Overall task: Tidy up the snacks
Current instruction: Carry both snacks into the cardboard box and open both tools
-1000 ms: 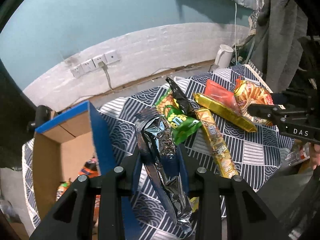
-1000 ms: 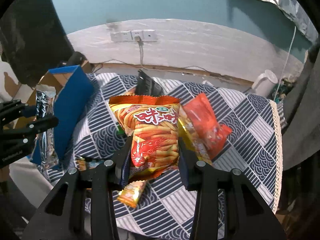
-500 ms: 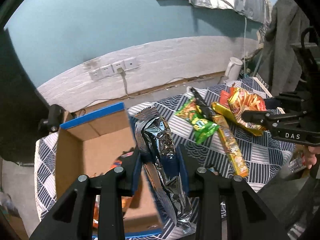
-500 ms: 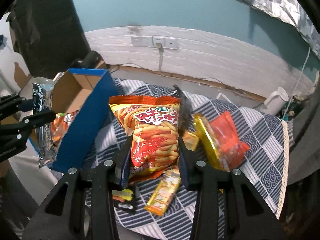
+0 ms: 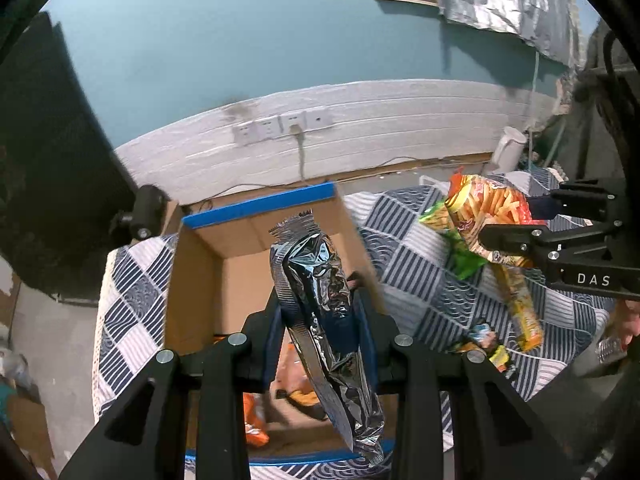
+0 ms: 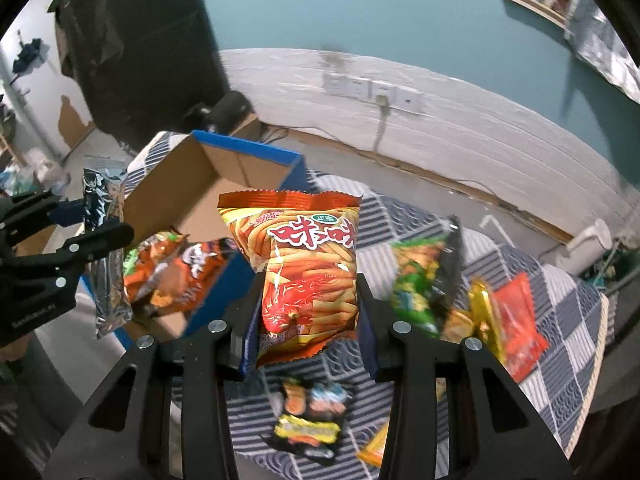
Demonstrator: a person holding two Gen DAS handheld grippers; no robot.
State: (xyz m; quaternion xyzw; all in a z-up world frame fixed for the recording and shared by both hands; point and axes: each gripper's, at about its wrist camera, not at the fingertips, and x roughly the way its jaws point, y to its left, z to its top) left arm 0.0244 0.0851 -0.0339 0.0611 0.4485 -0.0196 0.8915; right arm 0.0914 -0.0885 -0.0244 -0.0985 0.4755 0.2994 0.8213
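Note:
My left gripper [image 5: 318, 320] is shut on a long silver foil snack packet [image 5: 324, 304] and holds it above the open cardboard box with blue edges [image 5: 256, 208]. The packet also shows in the right wrist view [image 6: 106, 264], with the box [image 6: 244, 148] behind it. My right gripper [image 6: 308, 304] is shut on an orange shrimp-stick bag [image 6: 308, 256], held above the table just right of the box; this bag shows in the left wrist view [image 5: 488, 212]. Orange snack bags [image 6: 172, 272] lie inside the box.
The table has a blue-and-white patterned cloth [image 6: 568, 344]. On it lie green [image 6: 416, 292], gold [image 6: 480, 312] and red [image 6: 520, 324] packets, a long yellow one [image 5: 520, 304] and a small dark packet [image 6: 312, 420]. A white kettle [image 5: 508, 152] stands at the back right.
Both grippers have moved left with their packets. The silver packet went from beside the box's right wall to above its opening; the orange bag now hangs close to the box.

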